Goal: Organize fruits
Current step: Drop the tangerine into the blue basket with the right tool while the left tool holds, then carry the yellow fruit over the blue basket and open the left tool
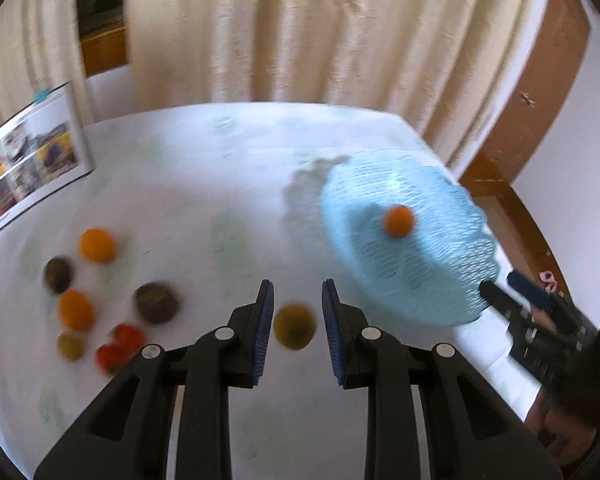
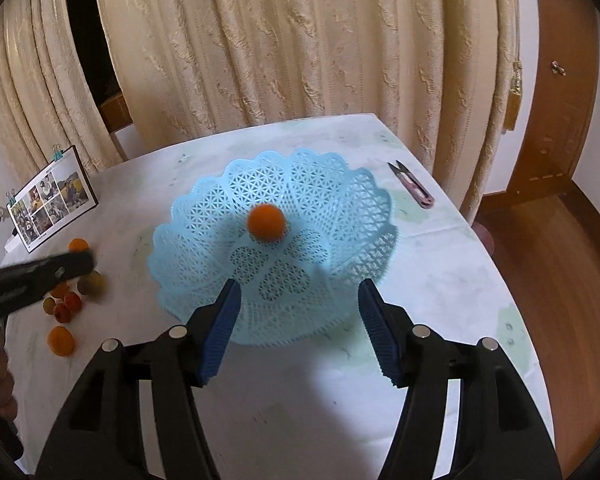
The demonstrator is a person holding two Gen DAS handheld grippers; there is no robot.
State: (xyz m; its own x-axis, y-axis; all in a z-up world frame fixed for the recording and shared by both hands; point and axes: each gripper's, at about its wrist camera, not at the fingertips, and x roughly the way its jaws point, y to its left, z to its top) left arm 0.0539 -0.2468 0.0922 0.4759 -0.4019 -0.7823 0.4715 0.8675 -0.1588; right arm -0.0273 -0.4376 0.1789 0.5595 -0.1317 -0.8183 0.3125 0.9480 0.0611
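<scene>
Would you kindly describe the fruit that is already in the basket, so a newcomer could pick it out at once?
Start at the white table in front of the cream curtains and find the light blue lattice basket on it. Near the basket's middle lies one small round orange fruit. It is the only fruit in the basket; all the others lie clustered on the tabletop beside the photo board.

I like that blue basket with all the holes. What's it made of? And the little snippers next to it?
The basket looks like moulded plastic: pale blue, lacy cut-out lattice, scalloped rim. The snippers seem to have dark metal blades and a pinkish handle, probably plastic.
</scene>
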